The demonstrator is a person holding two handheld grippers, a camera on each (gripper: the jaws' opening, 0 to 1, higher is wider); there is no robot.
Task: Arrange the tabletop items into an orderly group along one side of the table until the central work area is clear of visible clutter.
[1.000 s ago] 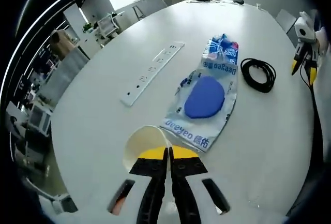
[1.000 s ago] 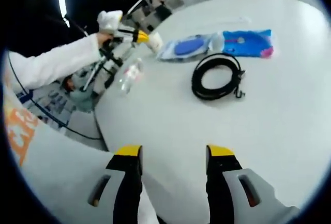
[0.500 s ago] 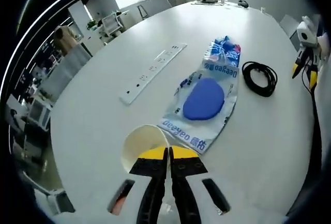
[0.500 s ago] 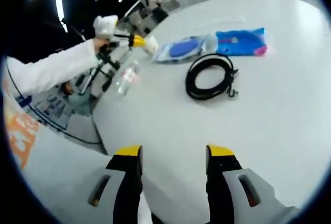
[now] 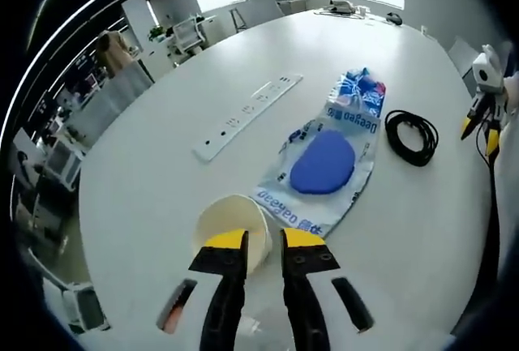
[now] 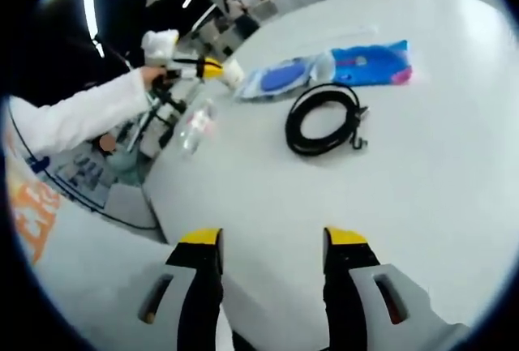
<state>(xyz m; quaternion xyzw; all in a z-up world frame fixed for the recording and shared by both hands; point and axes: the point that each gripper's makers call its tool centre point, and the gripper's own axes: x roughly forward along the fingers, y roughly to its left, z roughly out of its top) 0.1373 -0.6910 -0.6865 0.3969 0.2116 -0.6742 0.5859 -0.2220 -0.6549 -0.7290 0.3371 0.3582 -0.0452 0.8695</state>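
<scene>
A cream paper cup (image 5: 227, 217) stands right in front of my left gripper (image 5: 264, 241), its mouth turned to the camera. The jaws are open with a narrow gap, and the left jaw overlaps the cup's near rim. Beyond it lies a printed plastic bag (image 5: 340, 116) with a blue pad (image 5: 323, 162) inside, then a white power strip (image 5: 247, 116) and a coiled black cable (image 5: 411, 136). My right gripper (image 6: 272, 241) is open over bare table, with the cable (image 6: 324, 120) ahead of it. The right gripper view also shows the bag (image 6: 369, 63), the cup (image 6: 233, 71) and the left gripper (image 6: 199, 66).
A clear plastic bottle (image 6: 195, 124) lies near the table edge below the left gripper. A person's white sleeve (image 6: 81, 116) reaches in from the left. The right gripper (image 5: 478, 124) hangs at the table's right edge. Small items (image 5: 340, 8) sit at the far end.
My left gripper's jaws, pressed together on the cup's rim before, have parted. The right gripper stays open; its view has drifted slightly.
</scene>
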